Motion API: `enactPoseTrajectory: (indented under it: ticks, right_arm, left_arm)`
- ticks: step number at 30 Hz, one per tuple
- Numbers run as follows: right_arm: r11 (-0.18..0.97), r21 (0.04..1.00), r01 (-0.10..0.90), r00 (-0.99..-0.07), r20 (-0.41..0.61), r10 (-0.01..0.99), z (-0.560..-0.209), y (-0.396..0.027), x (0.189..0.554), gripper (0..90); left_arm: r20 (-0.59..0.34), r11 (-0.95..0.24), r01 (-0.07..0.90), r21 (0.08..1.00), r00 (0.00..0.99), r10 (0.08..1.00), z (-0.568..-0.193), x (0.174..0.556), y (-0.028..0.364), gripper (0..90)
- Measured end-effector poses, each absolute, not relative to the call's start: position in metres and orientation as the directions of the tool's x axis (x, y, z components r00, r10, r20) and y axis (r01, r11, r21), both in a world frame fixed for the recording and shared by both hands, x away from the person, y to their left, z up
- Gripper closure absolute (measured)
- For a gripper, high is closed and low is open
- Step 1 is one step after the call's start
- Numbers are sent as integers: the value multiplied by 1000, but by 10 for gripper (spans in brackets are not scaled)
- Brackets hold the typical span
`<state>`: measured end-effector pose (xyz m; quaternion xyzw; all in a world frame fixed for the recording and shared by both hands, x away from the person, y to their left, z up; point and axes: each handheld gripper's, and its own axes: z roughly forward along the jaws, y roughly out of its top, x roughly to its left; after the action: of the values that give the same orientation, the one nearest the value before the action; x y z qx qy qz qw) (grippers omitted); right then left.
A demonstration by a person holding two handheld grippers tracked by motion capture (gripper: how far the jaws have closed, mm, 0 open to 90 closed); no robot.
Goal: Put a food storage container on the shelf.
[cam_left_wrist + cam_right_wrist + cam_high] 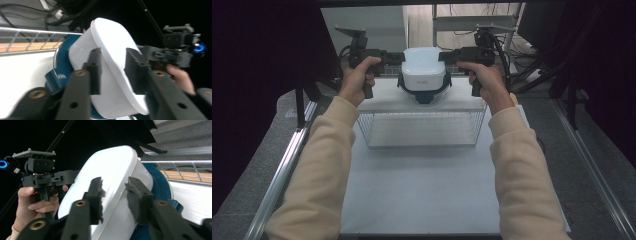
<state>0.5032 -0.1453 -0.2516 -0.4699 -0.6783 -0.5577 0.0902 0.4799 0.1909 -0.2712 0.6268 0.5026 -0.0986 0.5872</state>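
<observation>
While the white rounded plastic appliance with a dark blue base [424, 75] is sitting at the upper centre of the high view, on the flat white top of a clear wire-walled rack [422, 127], the two grippers are flanking it. At its left side the left gripper [398, 58] is standing with jaws partly apart; in the left gripper view the black pads [93, 71] are framing the white shell with a gap, not pressing it. At its right side the right gripper [443, 56] is doing the same, its jaws half spread and its pads [96, 200] looking clear of the shell, so nothing is being held.

Judging by this, the appliance is being set down or let go. Doing it well probably means widening both pairs of jaws evenly and drawing each hand straight outward, so neither pad is dragging the shell sideways off the rack.

Counting: one appliance, one rack, two grippers, two hands, one white table mat [422, 195].
</observation>
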Motion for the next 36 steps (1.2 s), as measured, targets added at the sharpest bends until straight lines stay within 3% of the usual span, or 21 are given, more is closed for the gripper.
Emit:
enactPoseTrajectory:
  ticks: [3,7,14,19,27,30,36]
  right_arm:
    - [-73,754,653,-602,575,555,-245,-145,491,393]
    - [-17,844,536,-668,437,602,-233,-151,467,305]
    - [135,888,439,-722,259,641,-236,-178,418,263]
    - [176,909,377,-737,180,652,-253,-197,385,261]
    - [206,915,345,-771,152,618,-303,-216,328,262]
    - [225,912,342,-773,137,620,-324,-221,313,262]
    - [248,897,367,-770,143,621,-367,-226,295,262]
  left_arm:
    - [-666,200,703,683,486,565,-265,470,191,422]
    - [-581,167,630,758,537,612,-258,447,198,321]
    - [-455,87,553,829,575,680,-269,389,215,288]
    - [-380,21,516,857,602,702,-286,349,214,283]
    - [-328,-46,505,862,624,709,-332,300,213,279]
    - [-382,-25,536,844,632,675,-352,286,216,275]
    - [-317,-63,527,847,597,737,-389,260,218,275]
